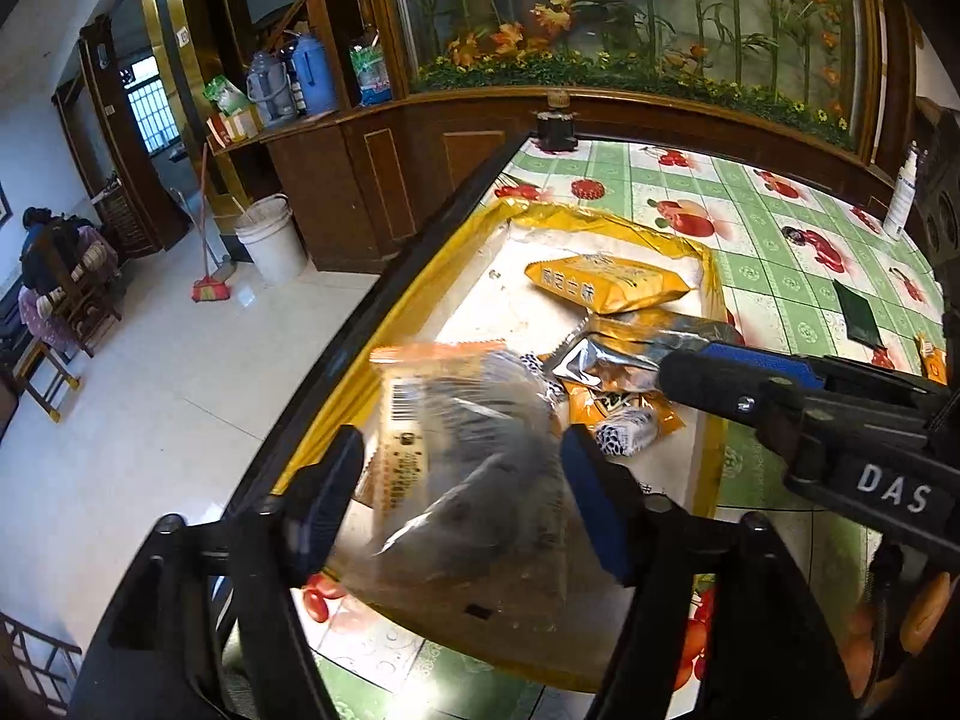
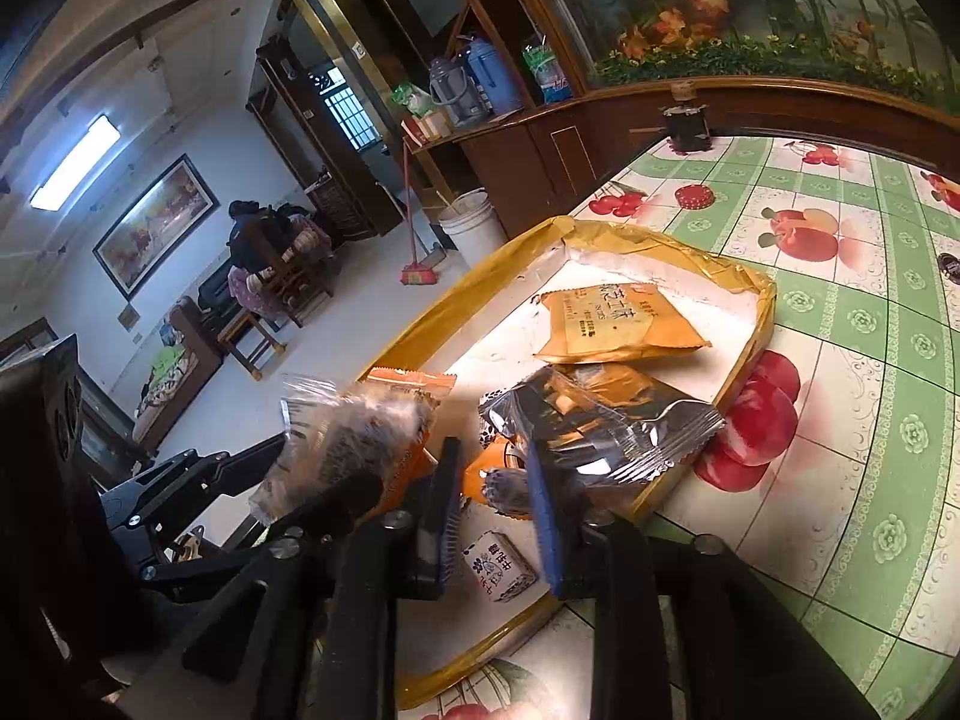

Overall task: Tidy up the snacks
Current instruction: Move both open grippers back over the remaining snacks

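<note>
Table (image 1: 774, 228), fruit-print cloth, carried shallow yellow-rimmed tray (image 1: 711, 276); tray held all snacks.

Clear packet (image 1: 474, 438), dark contents: between pads of left gripper (image 1: 462, 492), blurred, pads parted, no grip evident. Judged light, crinkly, slippery; best hold at sealed orange edge.

Foil packet (image 2: 606, 426), 1 o'clock from right gripper (image 2: 498, 516): jaws slightly apart, nothing clamped. Judged soft, crushable.

Orange packet (image 2: 618, 324) at 12 o'clock, lying flat.

Small white carton (image 2: 498, 564) below right jaws, stiff.

Obstruction: grippers close together over crowded tray.
</note>
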Demonstrator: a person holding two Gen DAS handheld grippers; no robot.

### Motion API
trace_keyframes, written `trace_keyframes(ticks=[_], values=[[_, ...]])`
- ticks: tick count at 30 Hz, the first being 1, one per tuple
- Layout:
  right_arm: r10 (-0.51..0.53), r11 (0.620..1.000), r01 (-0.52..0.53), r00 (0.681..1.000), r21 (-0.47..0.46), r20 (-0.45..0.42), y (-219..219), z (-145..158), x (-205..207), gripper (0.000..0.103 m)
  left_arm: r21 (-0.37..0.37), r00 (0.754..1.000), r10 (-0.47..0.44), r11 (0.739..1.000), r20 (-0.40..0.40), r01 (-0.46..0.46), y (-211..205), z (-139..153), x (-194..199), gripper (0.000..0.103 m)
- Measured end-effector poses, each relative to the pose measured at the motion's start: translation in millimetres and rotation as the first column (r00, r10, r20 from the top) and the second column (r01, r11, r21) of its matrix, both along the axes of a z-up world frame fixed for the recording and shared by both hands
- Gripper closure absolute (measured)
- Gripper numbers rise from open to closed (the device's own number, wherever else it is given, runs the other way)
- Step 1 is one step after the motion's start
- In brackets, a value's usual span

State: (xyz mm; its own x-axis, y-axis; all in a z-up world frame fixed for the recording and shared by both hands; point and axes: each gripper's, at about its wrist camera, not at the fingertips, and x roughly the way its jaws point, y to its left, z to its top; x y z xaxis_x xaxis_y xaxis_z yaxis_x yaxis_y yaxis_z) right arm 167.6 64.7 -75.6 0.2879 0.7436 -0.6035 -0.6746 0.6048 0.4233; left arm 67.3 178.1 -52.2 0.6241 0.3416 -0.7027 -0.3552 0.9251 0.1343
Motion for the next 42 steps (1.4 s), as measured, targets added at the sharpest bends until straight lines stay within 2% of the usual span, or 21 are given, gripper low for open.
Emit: trace_keyframes(ticks=[16, 19, 22, 31, 42], values=[[-0.143, 0.989, 0.142, 0.989, 0.037, 0.024, -82.1, 20.1, -7.7, 0.057, 0.01, 0.998, -0.047, 0.999, 0.042, 0.047, -26.9, 21.3, -9.7, 0.028], [-0.177, 0.984, 0.176, 0.984, 0.035, 0.034, -102.3, 21.6, -10.9, 0.049, 0.007, 0.997, -0.062, 0.998, 0.044, 0.062, -34.2, 24.6, -10.0, 0.028], [-0.216, 0.976, 0.215, 0.976, 0.031, 0.038, -126.8, 21.2, -13.4, 0.047, -0.002, 0.996, -0.079, 0.997, 0.043, 0.08, -42.5, 27.3, -8.3, 0.024], [-0.377, 0.926, 0.378, 0.925, -0.015, 0.055, -223.5, 13.1, -22.3, 0.041, -0.028, 0.982, -0.186, 0.982, 0.042, 0.187, -90.8, 34.7, 4.8, 0.024], [-0.543, 0.838, 0.544, 0.839, -0.049, 0.038, -323.2, -5.9, -26.7, 0.039, -0.053, 0.94, -0.339, 0.939, 0.039, 0.34, -163.7, 39.8, 38.6, 0.024]])
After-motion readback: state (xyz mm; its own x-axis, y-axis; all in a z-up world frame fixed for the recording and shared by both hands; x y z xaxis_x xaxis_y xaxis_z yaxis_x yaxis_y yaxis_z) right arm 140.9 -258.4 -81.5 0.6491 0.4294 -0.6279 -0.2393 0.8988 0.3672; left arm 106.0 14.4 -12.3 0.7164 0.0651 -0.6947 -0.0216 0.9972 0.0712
